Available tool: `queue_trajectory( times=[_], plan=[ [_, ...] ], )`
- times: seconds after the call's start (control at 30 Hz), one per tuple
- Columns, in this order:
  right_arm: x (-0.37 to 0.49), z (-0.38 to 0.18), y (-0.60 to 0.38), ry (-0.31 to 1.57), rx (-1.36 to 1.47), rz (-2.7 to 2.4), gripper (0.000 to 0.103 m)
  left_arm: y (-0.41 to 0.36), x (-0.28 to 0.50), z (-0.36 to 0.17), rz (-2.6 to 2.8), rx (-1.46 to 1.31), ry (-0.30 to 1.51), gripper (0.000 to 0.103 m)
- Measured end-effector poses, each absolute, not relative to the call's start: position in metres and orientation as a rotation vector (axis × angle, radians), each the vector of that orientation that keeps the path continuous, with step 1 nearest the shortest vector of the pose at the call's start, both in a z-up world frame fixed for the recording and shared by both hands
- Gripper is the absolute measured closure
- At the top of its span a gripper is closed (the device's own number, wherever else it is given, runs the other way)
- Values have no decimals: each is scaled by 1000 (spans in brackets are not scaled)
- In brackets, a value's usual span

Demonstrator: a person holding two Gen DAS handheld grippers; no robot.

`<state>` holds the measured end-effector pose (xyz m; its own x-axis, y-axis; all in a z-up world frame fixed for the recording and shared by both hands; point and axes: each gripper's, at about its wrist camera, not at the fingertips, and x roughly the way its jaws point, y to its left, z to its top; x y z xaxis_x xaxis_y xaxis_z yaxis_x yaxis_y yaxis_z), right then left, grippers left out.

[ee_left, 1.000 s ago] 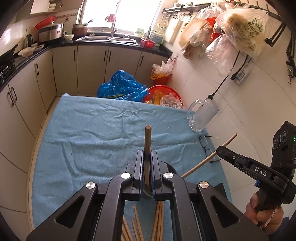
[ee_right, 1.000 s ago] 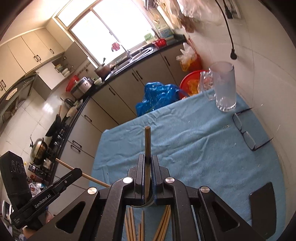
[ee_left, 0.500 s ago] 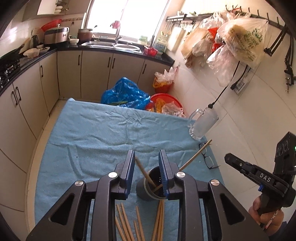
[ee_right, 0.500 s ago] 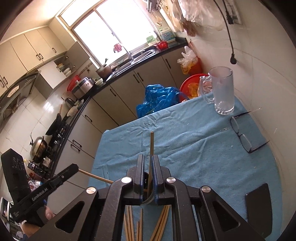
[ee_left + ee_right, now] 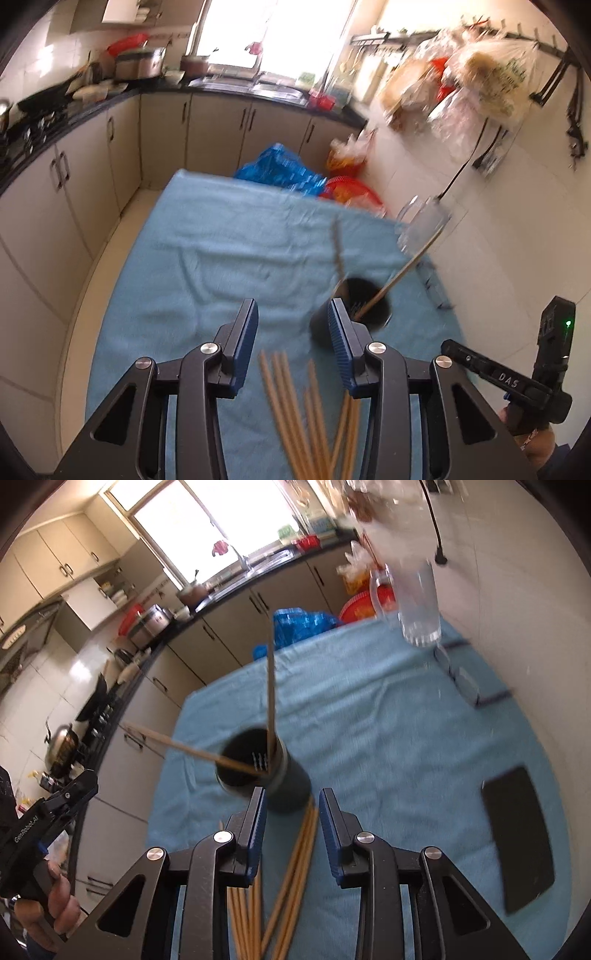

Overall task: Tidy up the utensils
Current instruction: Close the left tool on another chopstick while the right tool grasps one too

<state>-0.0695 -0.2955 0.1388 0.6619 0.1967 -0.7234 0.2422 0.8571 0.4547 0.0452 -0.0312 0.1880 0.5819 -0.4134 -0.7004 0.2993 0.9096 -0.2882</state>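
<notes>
A dark round holder (image 5: 273, 775) stands on the blue cloth (image 5: 388, 738) with two chopsticks (image 5: 270, 694) leaning in it; it also shows in the left wrist view (image 5: 351, 314). Several loose wooden chopsticks (image 5: 306, 417) lie on the cloth in front of the holder, seen in the right wrist view too (image 5: 284, 886). My left gripper (image 5: 293, 347) is open and empty, just left of the holder. My right gripper (image 5: 291, 834) is open and empty, just behind the holder and above the loose chopsticks.
A glass mug (image 5: 417, 602) stands at the cloth's far right. Glasses (image 5: 465, 679) lie beside it near the wall. A black phone (image 5: 524, 834) lies at the right. Kitchen cabinets (image 5: 74, 184) run along the left. A blue bag (image 5: 280, 173) sits beyond the table.
Both grippers have opened and pulled back from the holder. The two chopsticks they held now stand loose in the holder. The views are blurred by motion.
</notes>
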Motion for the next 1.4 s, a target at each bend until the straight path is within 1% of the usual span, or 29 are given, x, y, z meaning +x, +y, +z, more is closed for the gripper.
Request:
queue_trajectory(
  times=[0.1,0.3,0.4,0.43,0.47,0.5,0.67,0.97,1.4],
  plan=[
    [-76,114,-287,894,567,-21,73,-21,30,158,-379,-148,896,65],
    [-84,61,-267,1004,565,-50,73,-17,5,95,-327,-117,980,65],
    [-83,42,-253,1059,543,-40,74,-15,-3,78,-322,-98,1009,65],
    [-82,35,-248,1081,534,-37,78,-14,-4,76,-324,-96,1014,65],
    [-80,31,-245,1094,532,-32,86,-13,-5,74,-327,-96,1021,65],
    [-78,27,-242,1106,531,-26,88,-13,-5,72,-329,-96,1027,65],
    [-69,18,-234,1133,510,-30,94,-13,-6,67,-326,-72,1038,65],
    [-55,16,-223,1134,448,-20,94,-17,-3,61,-324,-69,1067,65],
    [-64,15,-251,1179,457,-81,95,-39,30,42,-364,-98,1170,65]
  ],
)
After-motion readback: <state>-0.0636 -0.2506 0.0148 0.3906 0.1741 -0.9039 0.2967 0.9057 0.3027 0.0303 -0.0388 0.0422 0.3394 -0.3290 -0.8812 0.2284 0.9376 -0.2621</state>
